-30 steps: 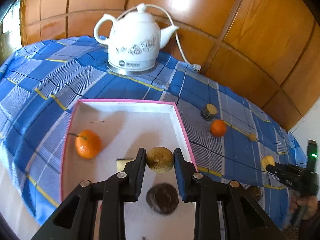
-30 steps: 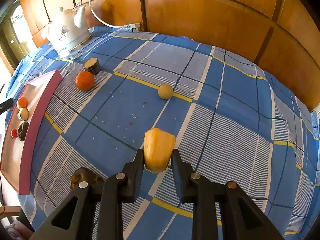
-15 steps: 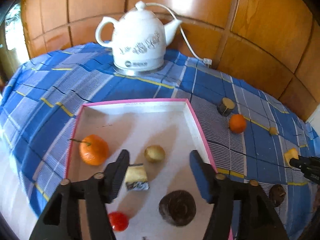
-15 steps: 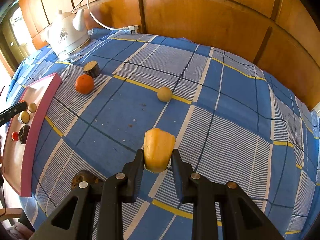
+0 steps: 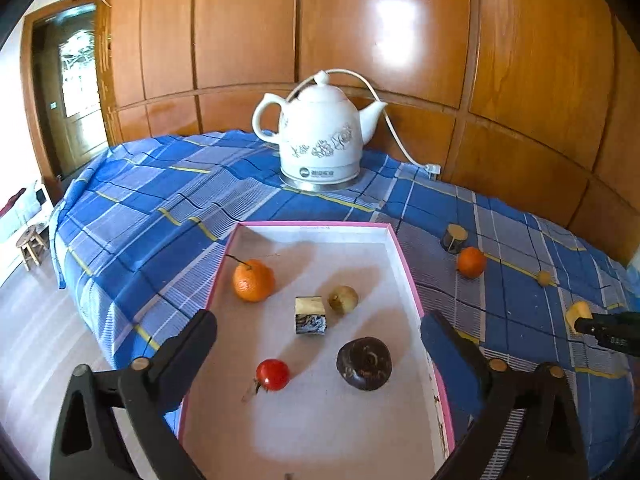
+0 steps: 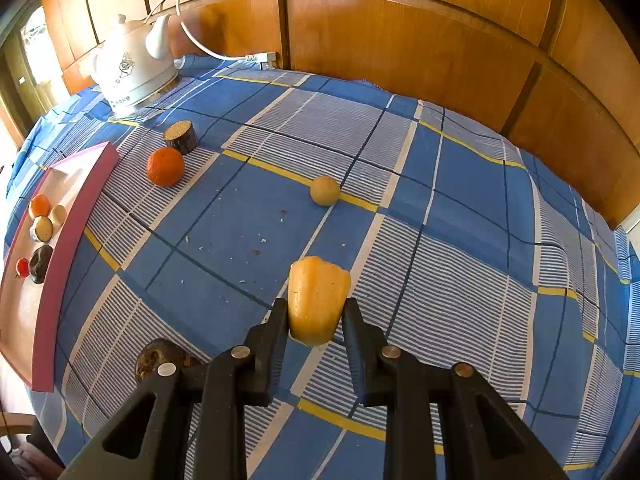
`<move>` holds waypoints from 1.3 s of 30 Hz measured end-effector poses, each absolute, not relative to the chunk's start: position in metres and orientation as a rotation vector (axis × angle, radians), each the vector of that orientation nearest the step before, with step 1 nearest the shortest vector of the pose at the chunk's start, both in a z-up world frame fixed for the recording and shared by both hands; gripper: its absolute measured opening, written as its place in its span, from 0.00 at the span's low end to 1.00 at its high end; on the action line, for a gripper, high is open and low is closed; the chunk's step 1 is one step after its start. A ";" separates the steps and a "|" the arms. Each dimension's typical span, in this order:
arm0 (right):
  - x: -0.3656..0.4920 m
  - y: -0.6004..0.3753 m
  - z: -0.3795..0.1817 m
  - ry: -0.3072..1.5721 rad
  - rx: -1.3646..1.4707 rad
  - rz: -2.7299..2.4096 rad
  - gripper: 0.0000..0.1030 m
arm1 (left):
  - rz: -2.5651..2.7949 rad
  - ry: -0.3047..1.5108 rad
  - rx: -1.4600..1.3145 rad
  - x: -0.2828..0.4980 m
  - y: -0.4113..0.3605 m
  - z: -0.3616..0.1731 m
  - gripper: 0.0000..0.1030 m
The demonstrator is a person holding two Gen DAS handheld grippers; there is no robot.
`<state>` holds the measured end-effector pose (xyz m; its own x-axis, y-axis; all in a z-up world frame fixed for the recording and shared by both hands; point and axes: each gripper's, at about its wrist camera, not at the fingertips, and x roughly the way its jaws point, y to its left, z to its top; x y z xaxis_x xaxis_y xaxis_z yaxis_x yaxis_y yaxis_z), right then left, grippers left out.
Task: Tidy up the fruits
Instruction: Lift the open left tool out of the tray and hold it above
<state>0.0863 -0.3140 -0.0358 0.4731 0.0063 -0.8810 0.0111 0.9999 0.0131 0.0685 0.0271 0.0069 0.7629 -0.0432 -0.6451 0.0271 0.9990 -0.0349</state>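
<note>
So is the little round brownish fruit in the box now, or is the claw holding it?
In the box. The fruit lies on the tray floor; the left claw is wide open.

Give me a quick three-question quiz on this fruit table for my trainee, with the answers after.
1. True or false: the right tool is shut on the yellow fruit piece.
2. How many items lie inside the pink-rimmed tray?
3. On the cloth, what lies nearest the white kettle? A dark cut cylinder; B banana; C green apple.
Key: 1 true; 2 five; 3 A.
</note>
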 end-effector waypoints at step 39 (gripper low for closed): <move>0.080 -0.289 -0.025 1.026 0.015 0.134 0.26 | 0.050 0.769 -0.046 0.047 0.054 -0.006 1.00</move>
